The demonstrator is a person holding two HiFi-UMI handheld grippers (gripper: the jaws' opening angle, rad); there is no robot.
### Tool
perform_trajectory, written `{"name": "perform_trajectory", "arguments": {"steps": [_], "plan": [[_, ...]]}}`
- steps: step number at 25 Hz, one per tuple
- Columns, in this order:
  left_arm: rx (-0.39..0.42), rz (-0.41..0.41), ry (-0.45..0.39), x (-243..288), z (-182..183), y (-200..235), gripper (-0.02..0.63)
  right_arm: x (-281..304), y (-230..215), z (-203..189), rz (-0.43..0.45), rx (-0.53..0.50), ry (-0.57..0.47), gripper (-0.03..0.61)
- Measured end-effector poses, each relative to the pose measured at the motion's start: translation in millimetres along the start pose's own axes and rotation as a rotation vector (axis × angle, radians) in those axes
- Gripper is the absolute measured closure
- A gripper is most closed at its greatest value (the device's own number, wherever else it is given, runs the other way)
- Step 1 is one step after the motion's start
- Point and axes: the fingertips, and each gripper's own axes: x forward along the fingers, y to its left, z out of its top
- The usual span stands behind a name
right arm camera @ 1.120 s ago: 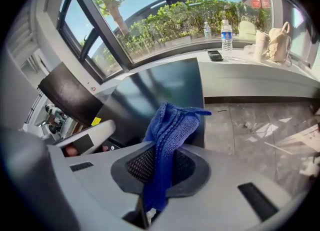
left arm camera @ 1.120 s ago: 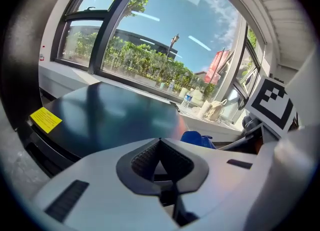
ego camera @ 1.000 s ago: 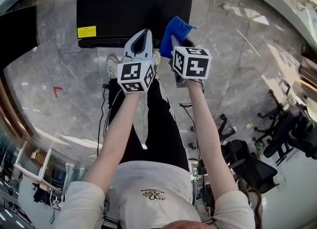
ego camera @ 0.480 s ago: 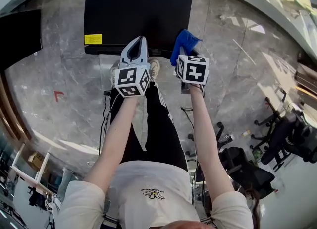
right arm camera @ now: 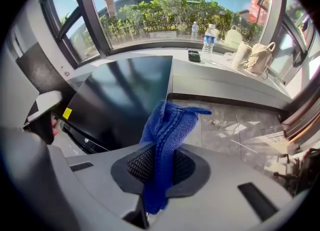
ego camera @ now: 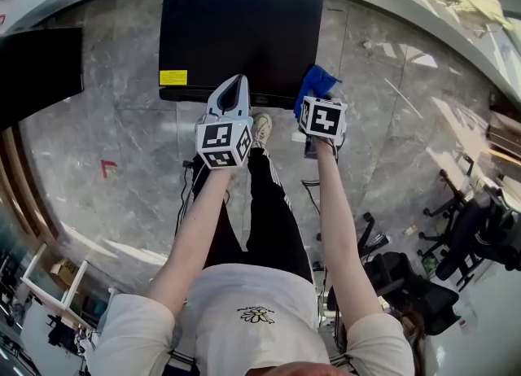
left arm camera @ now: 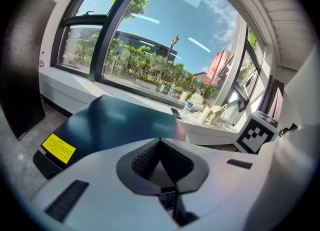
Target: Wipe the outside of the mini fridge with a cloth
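The black mini fridge (ego camera: pixel 240 28) stands on the marble floor (ego camera: pixel 122 146) just ahead of both grippers. The right gripper (right arm camera: pixel 161 147) pinches a blue cloth (right arm camera: pixel 167 125). The cloth now hangs off the fridge's front right corner, not over its front edge as a second ago. The left gripper (left arm camera: pixel 160 142) is pressed together, empty. Beyond the fridge, a worktop (right arm camera: pixel 220 75) by the window carries a water bottle (right arm camera: pixel 209 37), a phone (right arm camera: pixel 194 55) and a bag (right arm camera: pixel 257 55). The fridge's yellow label (ego camera: pixel 173 77) is too small to read.
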Motion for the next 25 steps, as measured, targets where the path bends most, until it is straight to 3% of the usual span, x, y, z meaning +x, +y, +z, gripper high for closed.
{"name": "perform_trajectory", "arguments": {"steps": [9, 16, 19, 25], "plan": [[0.041, -0.028, -0.018, -53, 47, -1, 0.609, -20, 9, 1, -0.091, 0.036, 0.056, 0.517], [0.044, -0.016, -0.093, -109, 124, 2, 0.609, -122, 58, 65, -0.053, 0.053, -0.157, 0.517], [0.066, -0.006, -0.123, -138, 156, -12, 0.61, -187, 84, 89, 0.014, 0.06, -0.271, 0.517], [0.103, -0.061, -0.167, -197, 210, -29, 0.611, -294, 143, 118, 0.149, 0.083, -0.478, 0.517]]}}
